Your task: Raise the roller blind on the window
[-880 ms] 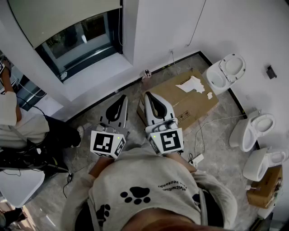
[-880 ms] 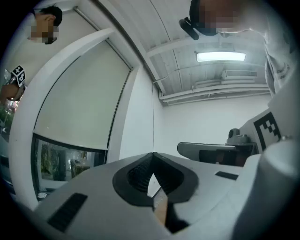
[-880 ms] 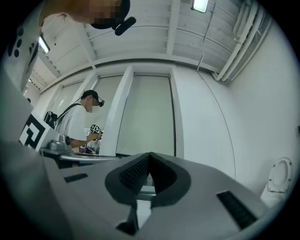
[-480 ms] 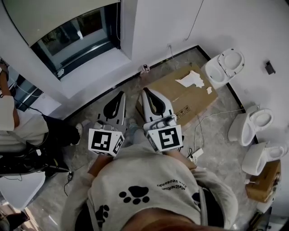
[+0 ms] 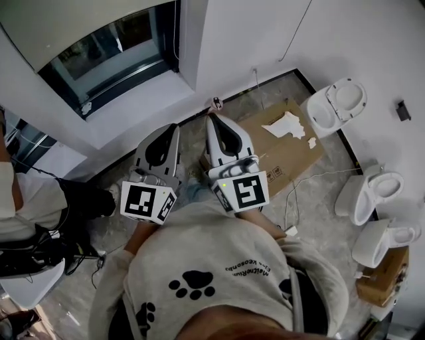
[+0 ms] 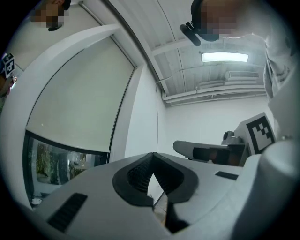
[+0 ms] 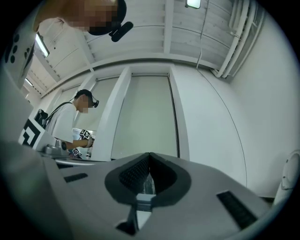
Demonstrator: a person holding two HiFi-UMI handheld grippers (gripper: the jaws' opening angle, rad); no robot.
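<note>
1. At the far left of the head view, another person (image 5: 30, 199) in a white top and dark trousers is by the wall.
2. The roller blind (image 5: 73, 16) hangs over the window (image 5: 109, 60) at the far left. It covers the upper part, and a strip of glass shows below its bottom edge, above the white sill (image 5: 136, 106). In the left gripper view the blind (image 6: 79, 108) fills most of the opening, with the bare glass (image 6: 61, 161) beneath it.
3. The left gripper (image 5: 175, 126) is held near the person's chest and points towards the sill, apart from the blind. Its jaws are clenched tip to tip with nothing between them, as the left gripper view (image 6: 152, 153) shows.
4. The right gripper (image 5: 211, 118) is just beside the left one, to its right. Its jaws are also pressed together and empty (image 7: 149, 153). Its view faces the lowered blind (image 7: 145, 117), and the other person (image 7: 70, 126) stands at its left.
5. A flat cardboard box (image 5: 289, 156) lies on the floor right of the grippers, with a torn white scrap (image 5: 284, 124) on top.
6. Three white toilets stand along the right wall: one far (image 5: 335, 103), one in the middle (image 5: 368, 192) and one near (image 5: 385, 242).
</note>
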